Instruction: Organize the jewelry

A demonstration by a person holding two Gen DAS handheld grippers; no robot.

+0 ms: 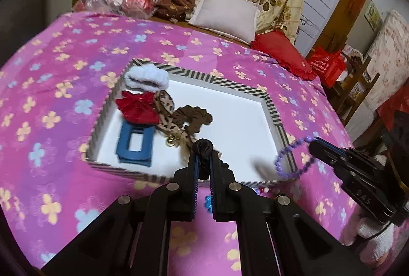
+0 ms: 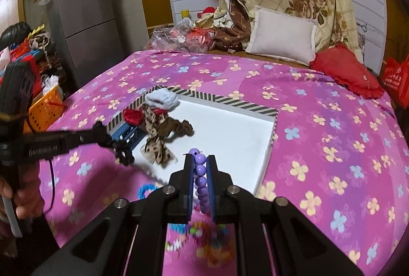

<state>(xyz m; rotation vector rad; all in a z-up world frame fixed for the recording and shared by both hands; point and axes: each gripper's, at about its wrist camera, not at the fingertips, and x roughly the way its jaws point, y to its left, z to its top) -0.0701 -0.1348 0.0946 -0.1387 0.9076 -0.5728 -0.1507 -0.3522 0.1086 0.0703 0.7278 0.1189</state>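
Note:
A striped-rimmed white tray lies on the pink flowered bedspread. In it sit a pale blue scrunchie, a red bow, a leopard-print ribbon, a brown scrunchie and a blue hair claw. My left gripper is shut on a black scrunchie over the tray's near edge. My right gripper is shut on a purple bead bracelet above the tray's near right corner.
More colourful bead pieces lie on the bedspread just in front of the tray. A white pillow, a red cushion and a folded quilt sit at the bed's far end. A grey fridge and orange basket stand left of the bed.

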